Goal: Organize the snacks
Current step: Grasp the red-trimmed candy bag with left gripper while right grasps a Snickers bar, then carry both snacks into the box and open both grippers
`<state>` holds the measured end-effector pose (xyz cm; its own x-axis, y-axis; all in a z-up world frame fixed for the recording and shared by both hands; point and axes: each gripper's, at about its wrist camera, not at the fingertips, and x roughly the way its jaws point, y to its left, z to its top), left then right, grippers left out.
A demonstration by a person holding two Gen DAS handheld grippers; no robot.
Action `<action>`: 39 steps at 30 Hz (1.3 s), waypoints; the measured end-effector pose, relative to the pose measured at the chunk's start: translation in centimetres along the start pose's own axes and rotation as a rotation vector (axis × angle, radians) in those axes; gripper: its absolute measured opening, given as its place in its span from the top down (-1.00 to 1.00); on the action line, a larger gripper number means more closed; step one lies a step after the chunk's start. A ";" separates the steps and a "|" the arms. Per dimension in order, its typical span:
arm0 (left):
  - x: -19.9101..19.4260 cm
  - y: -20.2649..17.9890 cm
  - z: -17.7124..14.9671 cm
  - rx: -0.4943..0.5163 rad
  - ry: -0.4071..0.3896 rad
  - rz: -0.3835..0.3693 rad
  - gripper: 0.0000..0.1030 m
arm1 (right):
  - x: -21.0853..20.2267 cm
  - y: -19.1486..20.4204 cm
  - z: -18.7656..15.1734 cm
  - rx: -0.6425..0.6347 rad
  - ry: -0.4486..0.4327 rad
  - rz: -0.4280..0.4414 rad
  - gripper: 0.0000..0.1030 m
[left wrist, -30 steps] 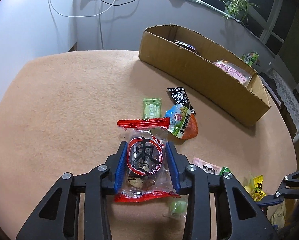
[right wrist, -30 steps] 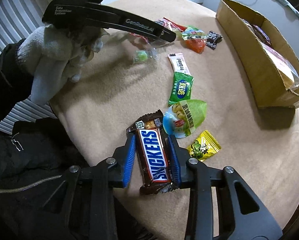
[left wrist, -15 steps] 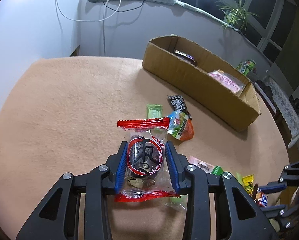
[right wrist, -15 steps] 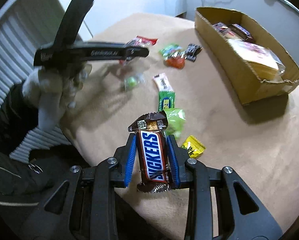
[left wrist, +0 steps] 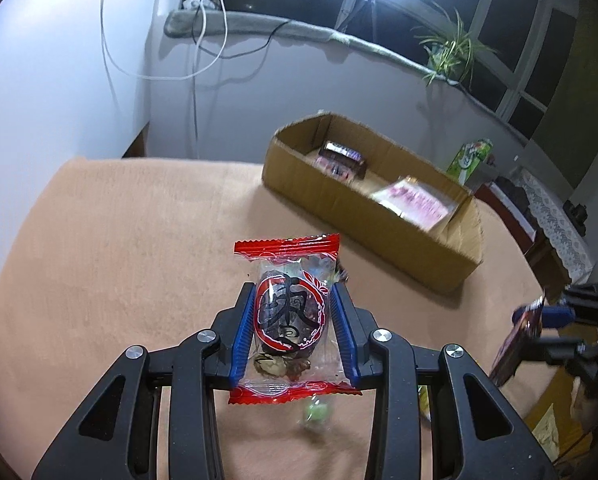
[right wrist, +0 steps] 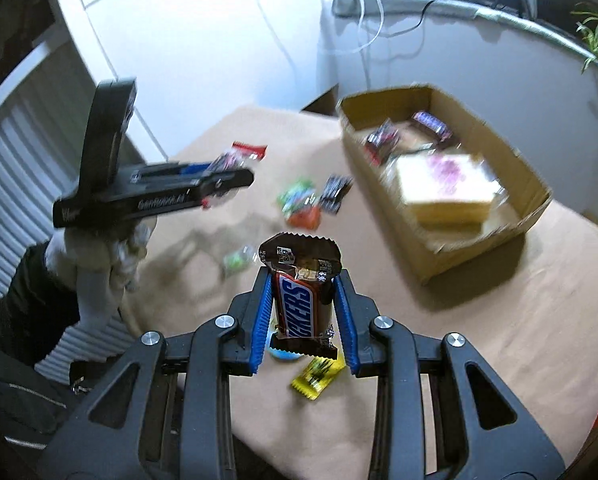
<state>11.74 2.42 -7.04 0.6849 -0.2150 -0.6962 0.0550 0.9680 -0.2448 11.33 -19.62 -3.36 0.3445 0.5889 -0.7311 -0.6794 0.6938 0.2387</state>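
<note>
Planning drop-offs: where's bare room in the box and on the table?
Cardboard box: bare floor at its far corner, beyond the chocolate bars; the sandwich pack crowds the near end. Tablecloth left of the box is bare.

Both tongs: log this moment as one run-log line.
left tongs: shut on date pack | right tongs: shut on Snickers | both off the table | box: not reached

Both grippers are black with blue ribbed pads [right wrist: 261, 312] and silver screws. The person wears a white knit glove [right wrist: 95, 264] and a dark zipped jacket [right wrist: 23, 320].
</note>
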 end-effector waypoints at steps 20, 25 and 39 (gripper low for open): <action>2.3 -3.8 6.5 0.051 -0.055 -0.060 0.31 | -0.6 -6.9 6.7 0.043 -0.097 -0.172 0.39; 4.1 -4.4 8.1 0.045 -0.051 -0.048 0.31 | 0.4 -9.0 7.9 0.065 -0.085 -0.197 0.39; 8.6 -6.1 10.4 0.067 -0.001 -0.042 0.31 | 2.8 -13.5 8.2 0.117 -0.042 -0.260 0.39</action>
<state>24.81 -3.99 -4.54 0.6819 -0.2554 -0.6854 0.1321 0.9647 -0.2279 26.77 -23.92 -3.37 0.5252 0.3999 -0.7512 -0.4865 0.8653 0.1205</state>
